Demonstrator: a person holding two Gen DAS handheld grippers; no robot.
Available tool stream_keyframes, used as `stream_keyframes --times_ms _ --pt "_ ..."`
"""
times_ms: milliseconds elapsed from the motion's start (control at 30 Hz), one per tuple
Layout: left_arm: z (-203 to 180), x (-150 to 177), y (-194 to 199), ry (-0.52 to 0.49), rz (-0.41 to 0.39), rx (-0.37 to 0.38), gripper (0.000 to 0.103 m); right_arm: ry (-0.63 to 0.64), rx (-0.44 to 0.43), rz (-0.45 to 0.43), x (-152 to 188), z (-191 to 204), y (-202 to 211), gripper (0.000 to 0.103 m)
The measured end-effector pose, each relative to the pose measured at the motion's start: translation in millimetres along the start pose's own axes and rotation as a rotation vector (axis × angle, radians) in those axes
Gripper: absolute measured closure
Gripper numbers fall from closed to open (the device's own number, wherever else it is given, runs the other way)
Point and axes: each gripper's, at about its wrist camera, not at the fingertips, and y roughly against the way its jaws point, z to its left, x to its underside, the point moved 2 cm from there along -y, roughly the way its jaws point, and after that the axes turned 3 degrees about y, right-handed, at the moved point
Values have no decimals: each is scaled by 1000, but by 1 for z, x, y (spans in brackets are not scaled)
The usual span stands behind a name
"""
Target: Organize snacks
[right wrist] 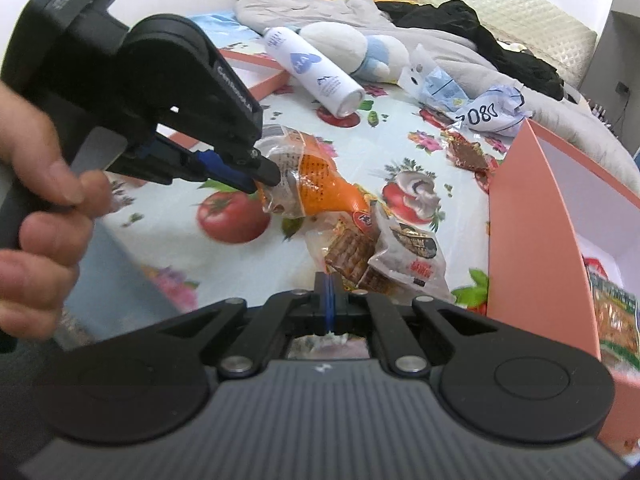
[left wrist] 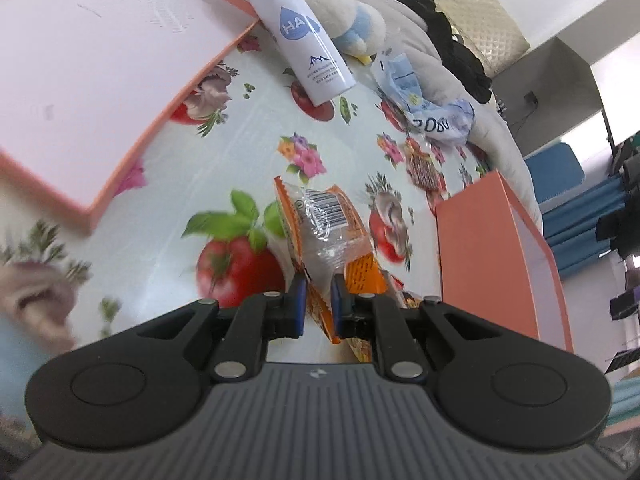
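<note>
step: carrying snacks toward pink box (right wrist: 520, 216) | left tool (left wrist: 320, 300) clamped orange packet (left wrist: 326, 224); right tool (right wrist: 329, 300) clamped brown packet (right wrist: 404, 256) | next: release over box

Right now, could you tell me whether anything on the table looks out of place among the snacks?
Yes: a white spray bottle lies on its side, with a plush toy behind it and a crumpled wrapper nearby; none looks like a snack.

Bright, even daylight throughout, shadows barely seen. Heavy fisheye bending at the edges; the tablecloth (left wrist: 168, 280) is smeared by motion blur bottom-left.
</note>
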Motion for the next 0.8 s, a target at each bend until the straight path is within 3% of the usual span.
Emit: stream_keyframes --times_ms 367,400,433,500,533,633,700,800 --pt "18 37 35 -8 52 2 87 -21 -107 34 19 15 32 97" --pt "20 36 36 -4 61 3 80 -28 -119 27 19 16 35 97" --pt "23 36 37 1 71 1 62 -40 -134 21 19 16 38 96" --pt "25 32 40 2 71 6 39 -59 -144 20 17 13 41 90" --pt "25 31 43 -6 56 12 35 -68 -148 18 15 12 42 77" --pt "20 25 45 -40 47 19 25 -78 -158 -24 7 7 53 52" --pt "16 22 42 -71 42 15 23 -83 -147 -56 2 2 58 44" --pt "9 17 31 -116 50 3 20 -118 -76 -75 -7 -12 50 41"
